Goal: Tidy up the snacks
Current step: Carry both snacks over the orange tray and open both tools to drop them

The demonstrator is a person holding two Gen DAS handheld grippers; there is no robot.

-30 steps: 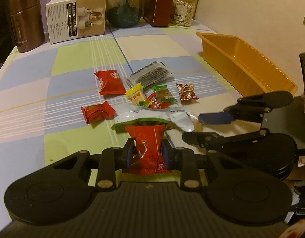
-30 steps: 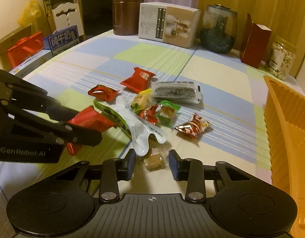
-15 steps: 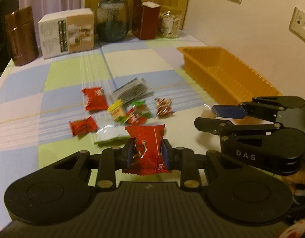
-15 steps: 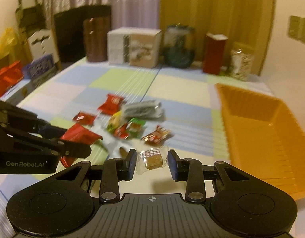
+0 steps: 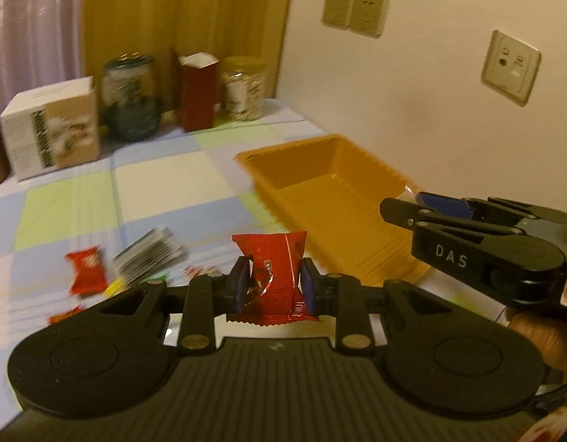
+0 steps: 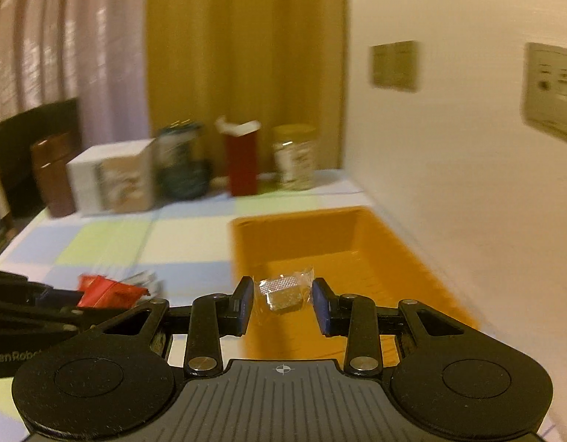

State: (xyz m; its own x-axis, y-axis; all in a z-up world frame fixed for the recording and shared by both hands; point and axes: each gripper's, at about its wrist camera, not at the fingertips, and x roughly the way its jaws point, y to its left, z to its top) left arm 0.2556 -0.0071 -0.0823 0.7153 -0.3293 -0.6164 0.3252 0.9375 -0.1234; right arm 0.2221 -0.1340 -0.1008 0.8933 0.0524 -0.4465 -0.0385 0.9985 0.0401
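On the checked tablecloth [image 5: 165, 184], an orange tray [image 6: 423, 280] by the wall. In the left gripper [image 5: 272, 287], pinched, a red snack packet [image 5: 274, 276]. In the right gripper [image 6: 283, 300], squeezed above the tray, a clear-wrapped candy [image 6: 283, 291].

I see a red snack packet [image 5: 274, 276] upright between my left tool's pads. A clear-wrapped brown candy [image 6: 285, 293] sits between my right tool's, the orange tray [image 6: 401, 254] just ahead.

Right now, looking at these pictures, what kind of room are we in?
Probably a home, likely a dining or living room. A table with a checked tablecloth stands against a wall with sockets, curtains hang behind it, and a jar of nuts and boxes stand at its far edge.
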